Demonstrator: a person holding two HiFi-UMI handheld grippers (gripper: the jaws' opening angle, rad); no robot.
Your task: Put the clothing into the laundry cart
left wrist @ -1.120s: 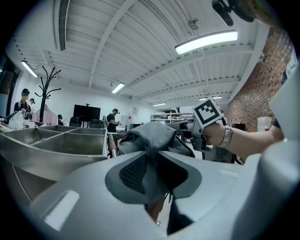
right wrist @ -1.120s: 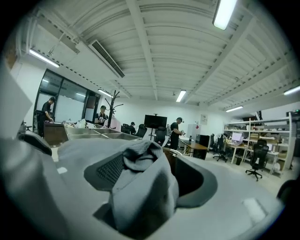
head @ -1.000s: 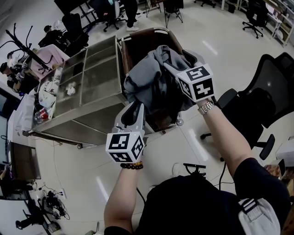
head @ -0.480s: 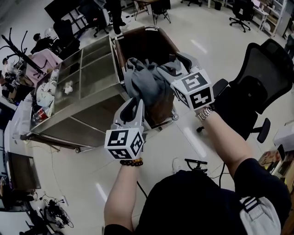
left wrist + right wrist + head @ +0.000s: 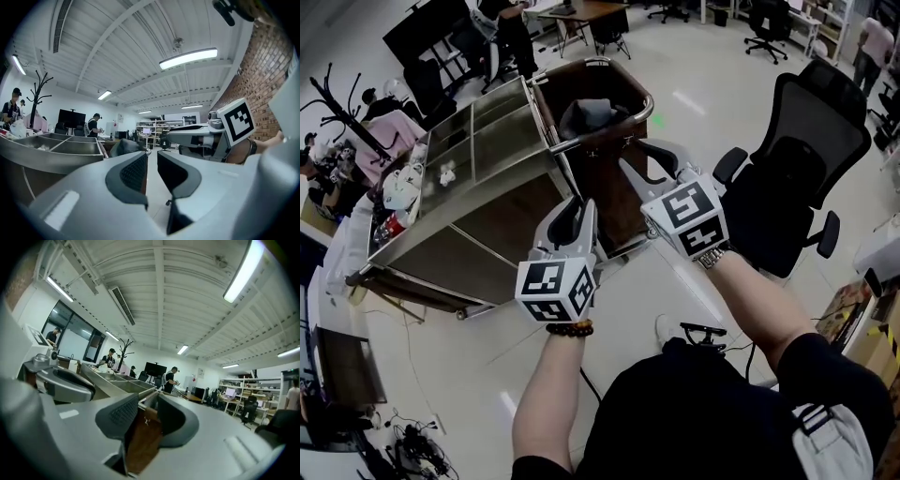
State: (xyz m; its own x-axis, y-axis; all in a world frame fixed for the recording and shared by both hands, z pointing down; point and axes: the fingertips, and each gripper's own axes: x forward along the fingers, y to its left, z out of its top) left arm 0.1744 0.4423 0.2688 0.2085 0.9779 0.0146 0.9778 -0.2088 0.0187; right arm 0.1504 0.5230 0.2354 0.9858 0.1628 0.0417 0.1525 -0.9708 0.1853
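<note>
The grey clothing [image 5: 586, 114] lies bunched inside the brown laundry cart [image 5: 602, 67], clear of both grippers. In the left gripper view it shows as a grey lump [image 5: 121, 146] at the cart's top. My left gripper [image 5: 574, 204] is held just in front of the cart, its jaws a little apart with nothing between them [image 5: 150, 171]. My right gripper [image 5: 643, 159] hangs beside the cart's near right corner. Its jaws are closing on nothing, and only the cart's brown wall [image 5: 143, 439] shows through the gap.
A steel table with sunken compartments [image 5: 478, 155] adjoins the cart's left side, with clutter at its far end. A black office chair [image 5: 802, 150] stands at the right. People and desks are at the back of the room. Cables lie on the floor at lower left.
The grey clothing has left the grippers and dropped into the cart. Both grippers have drawn back from the cart, now empty. The right jaws stand narrower than before.
</note>
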